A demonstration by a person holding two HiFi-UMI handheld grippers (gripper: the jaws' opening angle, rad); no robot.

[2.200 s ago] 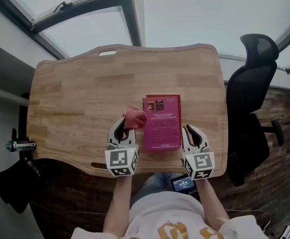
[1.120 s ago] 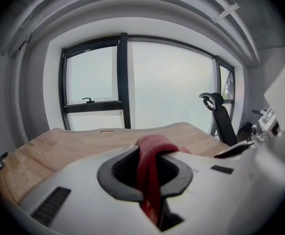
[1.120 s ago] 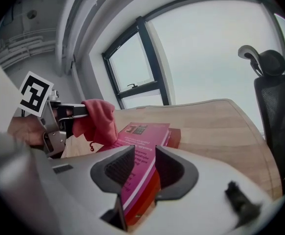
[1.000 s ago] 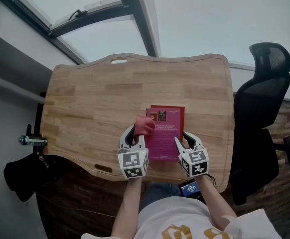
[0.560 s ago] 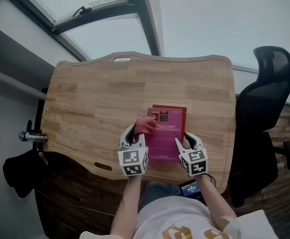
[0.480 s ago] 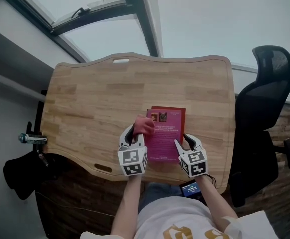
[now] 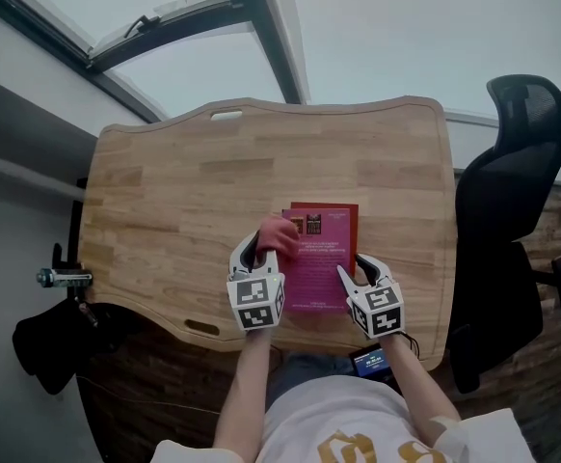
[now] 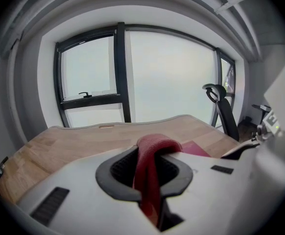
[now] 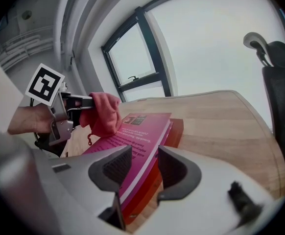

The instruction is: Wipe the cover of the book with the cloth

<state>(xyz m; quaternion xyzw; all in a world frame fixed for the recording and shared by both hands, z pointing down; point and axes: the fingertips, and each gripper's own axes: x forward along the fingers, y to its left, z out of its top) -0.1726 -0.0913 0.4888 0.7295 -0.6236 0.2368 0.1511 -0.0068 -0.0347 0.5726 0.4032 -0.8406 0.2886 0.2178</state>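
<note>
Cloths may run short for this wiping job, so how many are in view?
1: the red cloth is clamped in the left gripper at the book's left edge. Another could be hidden from these views.

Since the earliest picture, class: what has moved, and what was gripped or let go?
The left hand-held gripper carried the cloth from beside the book onto its cover's far left corner. The right hand-held gripper moved in from the right; its jaws have just been opening and straddle the book's right edge. Book flat on the table, cloth clamped, as before.
</note>
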